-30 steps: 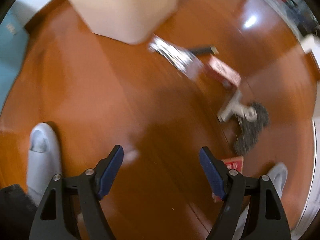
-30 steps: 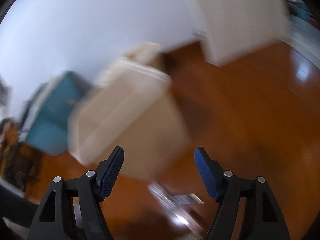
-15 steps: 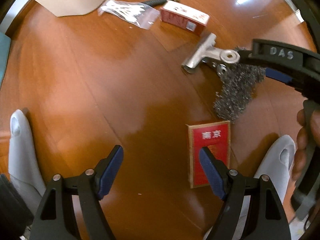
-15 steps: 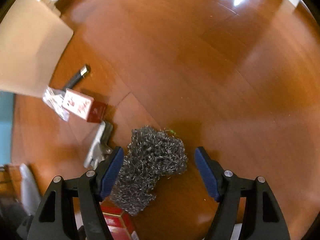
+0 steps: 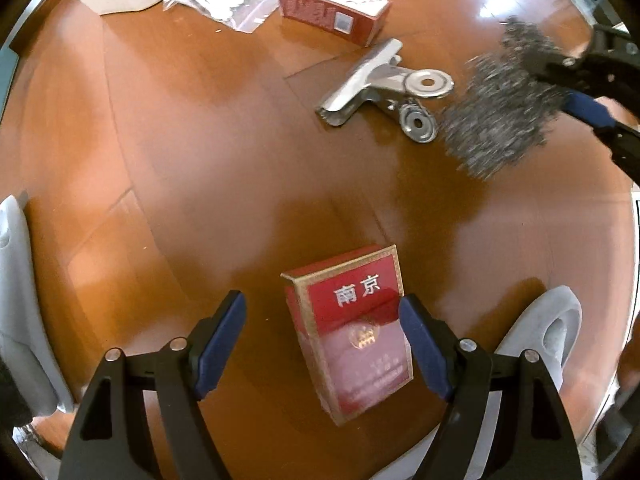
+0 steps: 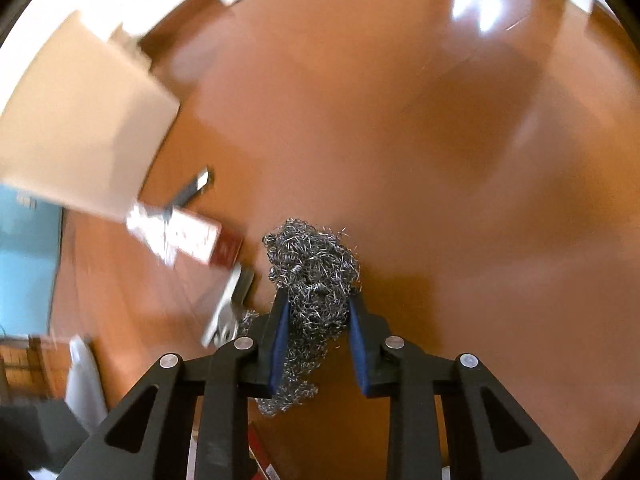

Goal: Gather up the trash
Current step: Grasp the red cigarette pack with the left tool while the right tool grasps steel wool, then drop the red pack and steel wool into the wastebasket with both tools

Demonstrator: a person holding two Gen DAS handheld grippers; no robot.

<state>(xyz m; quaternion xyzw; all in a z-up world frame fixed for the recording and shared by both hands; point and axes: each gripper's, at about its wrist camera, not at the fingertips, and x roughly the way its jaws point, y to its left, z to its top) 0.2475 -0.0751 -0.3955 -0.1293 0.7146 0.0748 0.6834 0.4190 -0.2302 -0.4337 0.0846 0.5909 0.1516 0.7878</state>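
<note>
The steel wool [image 6: 314, 280] is now pinched between the blue pads of the right gripper [image 6: 316, 320], whose jaws are closing on it; half a second back those jaws were spread wide with the wad lying loose on the wooden floor [image 6: 460, 160] between them. In the left wrist view the same grey tangle [image 5: 504, 112] is seen blurred at the right edge, clamped by the right gripper [image 5: 576, 88], where earlier it was spread flat beside the metal clip [image 5: 380, 84]. The left gripper [image 5: 320, 340] is held wide apart, nothing grasped. The red cigarette pack [image 5: 352, 332] is now framed between its pads, right edge close against the right pad; before, it was seen only behind that pad. The wad is shown as a springy, frayed knot of curled silver wire, bulging above the pads and trailing below. A second red pack [image 5: 332, 12] and a clear plastic bag [image 5: 224, 0] are left further off.
</note>
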